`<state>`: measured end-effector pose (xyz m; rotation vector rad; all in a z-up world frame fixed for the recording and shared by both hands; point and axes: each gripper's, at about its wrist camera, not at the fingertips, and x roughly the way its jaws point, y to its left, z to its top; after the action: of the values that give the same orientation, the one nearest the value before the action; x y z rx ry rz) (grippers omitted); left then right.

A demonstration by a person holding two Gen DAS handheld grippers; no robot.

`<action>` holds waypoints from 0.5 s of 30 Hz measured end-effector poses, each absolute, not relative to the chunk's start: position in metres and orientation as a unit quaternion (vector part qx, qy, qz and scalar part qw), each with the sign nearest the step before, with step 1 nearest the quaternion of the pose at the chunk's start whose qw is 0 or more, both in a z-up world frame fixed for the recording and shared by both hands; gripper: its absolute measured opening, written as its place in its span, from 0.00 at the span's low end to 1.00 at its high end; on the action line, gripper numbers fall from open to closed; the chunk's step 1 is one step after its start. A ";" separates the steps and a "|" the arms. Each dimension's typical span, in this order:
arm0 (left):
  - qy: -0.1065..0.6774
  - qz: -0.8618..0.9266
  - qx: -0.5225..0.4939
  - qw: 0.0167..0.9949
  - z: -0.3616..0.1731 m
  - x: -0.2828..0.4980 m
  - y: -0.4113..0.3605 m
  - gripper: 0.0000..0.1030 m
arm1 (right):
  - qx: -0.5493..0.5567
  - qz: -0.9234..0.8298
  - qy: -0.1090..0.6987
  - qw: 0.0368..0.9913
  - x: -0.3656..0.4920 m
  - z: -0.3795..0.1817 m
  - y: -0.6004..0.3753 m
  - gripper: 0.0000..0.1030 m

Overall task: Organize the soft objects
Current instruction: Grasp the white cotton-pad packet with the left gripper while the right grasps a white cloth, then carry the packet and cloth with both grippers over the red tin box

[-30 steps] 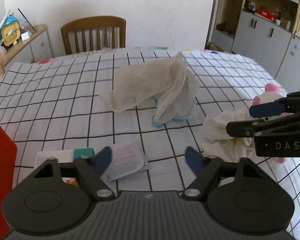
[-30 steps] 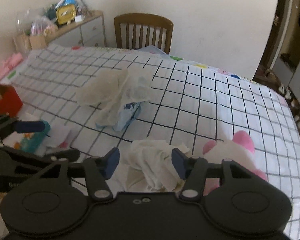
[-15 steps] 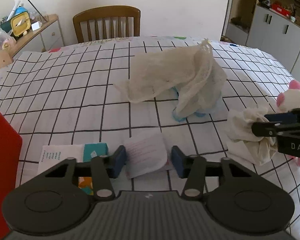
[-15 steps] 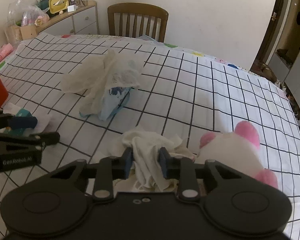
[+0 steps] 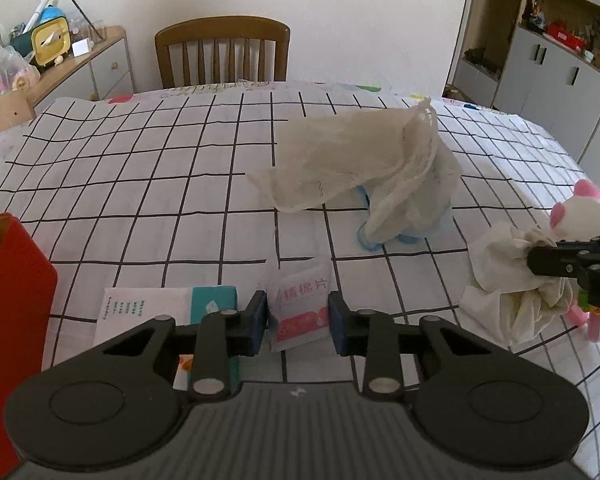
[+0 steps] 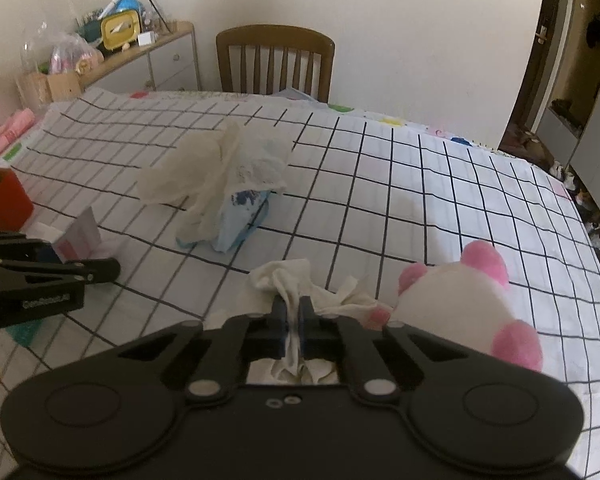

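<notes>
A: Right gripper (image 6: 294, 312) state?
B: Pinched tight on the white cloth (image 6: 288, 280), bunched on the checked table (image 6: 420, 208) just beside the pink plush (image 6: 456, 300).
A: Left gripper (image 5: 298, 316)?
B: Jaws closing; the cotton-pad packet (image 5: 300, 308) is set between the 2 pads, both packet edges met by them. Teal pack (image 5: 172, 312) just left of it.
A: Other items?
B: Lace cloth (image 5: 360, 164) draped over a blue pack mid-table. Red box (image 5: 8, 280) at left edge.

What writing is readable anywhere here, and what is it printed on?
"精棉片": pink print on the white packet between the left tongs, whose jaws are closing.
"D": white letter on the right tongs, rest cut off.
White lettering on the left tongs' side, right view: blurred.
Small print on the teal-and-white pack: too small.
</notes>
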<state>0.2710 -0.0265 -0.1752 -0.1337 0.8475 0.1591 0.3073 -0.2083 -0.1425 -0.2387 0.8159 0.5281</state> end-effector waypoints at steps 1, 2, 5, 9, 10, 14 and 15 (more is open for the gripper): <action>0.409 0.076 -0.066 0.907 -0.174 0.270 -0.027 0.31 | -0.109 0.254 0.390 0.878 0.306 -0.140 -0.209 0.05; 0.407 0.076 -0.066 0.908 -0.172 0.269 -0.027 0.31 | -0.105 0.255 0.388 0.879 0.304 -0.137 -0.210 0.05; 0.403 0.071 -0.070 0.910 -0.165 0.263 -0.028 0.31 | -0.095 0.260 0.382 0.882 0.297 -0.128 -0.212 0.05; 0.397 0.067 -0.070 0.913 -0.156 0.256 -0.030 0.31 | -0.076 0.269 0.377 0.883 0.286 -0.115 -0.216 0.05; 0.394 0.067 -0.070 0.914 -0.153 0.254 -0.031 0.31 | -0.074 0.273 0.373 0.884 0.282 -0.111 -0.217 0.05; 0.390 0.062 -0.070 0.916 -0.140 0.245 -0.032 0.31 | -0.067 0.283 0.363 0.886 0.268 -0.097 -0.219 0.05; 0.389 0.061 -0.069 0.917 -0.136 0.242 -0.032 0.31 | -0.063 0.285 0.362 0.885 0.266 -0.094 -0.220 0.05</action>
<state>0.2417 -0.0322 -0.1364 -0.1418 0.8006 0.1249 0.2656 -0.2203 -0.0937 -0.1307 0.7523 0.5928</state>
